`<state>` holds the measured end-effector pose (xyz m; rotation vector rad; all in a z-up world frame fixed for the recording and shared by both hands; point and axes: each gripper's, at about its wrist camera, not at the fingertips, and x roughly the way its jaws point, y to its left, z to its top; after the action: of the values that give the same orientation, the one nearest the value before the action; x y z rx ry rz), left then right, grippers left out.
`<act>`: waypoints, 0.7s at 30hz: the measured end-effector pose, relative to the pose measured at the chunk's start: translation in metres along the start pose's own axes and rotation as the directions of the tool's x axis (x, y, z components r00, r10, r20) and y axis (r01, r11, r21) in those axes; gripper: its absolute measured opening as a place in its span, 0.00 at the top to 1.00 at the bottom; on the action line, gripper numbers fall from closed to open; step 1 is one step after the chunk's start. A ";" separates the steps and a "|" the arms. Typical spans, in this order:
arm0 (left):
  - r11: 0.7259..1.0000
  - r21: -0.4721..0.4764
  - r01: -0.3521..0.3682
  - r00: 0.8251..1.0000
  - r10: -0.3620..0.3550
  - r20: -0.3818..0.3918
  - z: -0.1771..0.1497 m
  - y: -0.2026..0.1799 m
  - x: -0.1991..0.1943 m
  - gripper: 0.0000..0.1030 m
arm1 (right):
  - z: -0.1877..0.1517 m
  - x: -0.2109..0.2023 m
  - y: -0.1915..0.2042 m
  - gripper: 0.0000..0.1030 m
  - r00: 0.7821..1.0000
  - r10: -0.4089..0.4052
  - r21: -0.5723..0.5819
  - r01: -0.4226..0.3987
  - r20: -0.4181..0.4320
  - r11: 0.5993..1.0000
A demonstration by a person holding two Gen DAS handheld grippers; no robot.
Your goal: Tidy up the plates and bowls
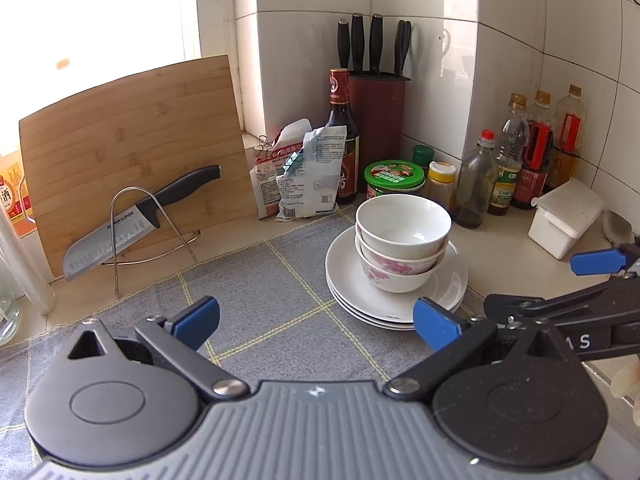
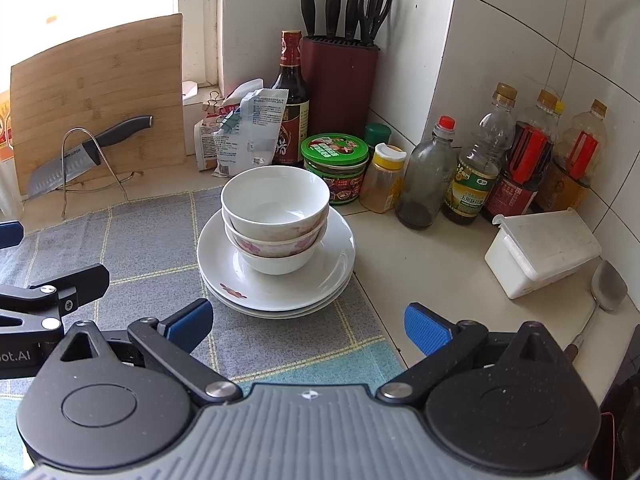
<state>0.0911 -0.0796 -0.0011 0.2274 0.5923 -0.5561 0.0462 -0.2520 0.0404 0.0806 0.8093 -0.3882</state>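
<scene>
Left tongs (image 1: 316, 322): blue-padded fingers spread wide apart, nothing between them, held low over the grey checked cloth (image 1: 256, 292), pointing toward the far corner of the bench (image 1: 500, 248).

Right tongs (image 2: 308, 324): fingers likewise spread wide, empty, level with the left pair and just to its right; each pair's tips show at the edge of the other's view.

Bowls (image 2: 276, 216): three nested upright, the top one plain white, a lower one with pink flowers. They sit on the plates, just beyond both pairs of tongs.

Plates (image 2: 276, 276): white stack resting on the cloth's far right edge, touching nothing else.

Beyond, left to right: bamboo cutting board (image 1: 132, 148) leaning on the wall with a knife (image 1: 132, 216) in a wire stand; clipped packets (image 1: 304, 172); dark sauce bottle (image 1: 342, 136); red knife block (image 1: 378, 128); green-lidded jar (image 1: 394, 176); row of condiment bottles (image 2: 480, 172); white lidded box (image 2: 544, 252); metal spoon (image 2: 606, 284) at the right.
</scene>
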 end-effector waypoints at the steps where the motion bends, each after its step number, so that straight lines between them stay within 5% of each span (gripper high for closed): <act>1: 1.000 0.001 -0.001 1.000 0.001 0.000 0.000 0.000 0.000 0.01 | 0.000 0.000 0.000 0.00 1.000 0.000 0.001 0.000 -0.001 1.000; 21: 1.000 -0.003 0.003 1.000 -0.003 -0.005 0.001 -0.001 0.000 0.01 | 0.000 -0.001 -0.001 0.00 1.000 -0.005 0.001 0.005 0.000 1.000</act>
<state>0.0912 -0.0805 0.0000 0.2250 0.5989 -0.5572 0.0451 -0.2521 0.0411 0.0792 0.8092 -0.3938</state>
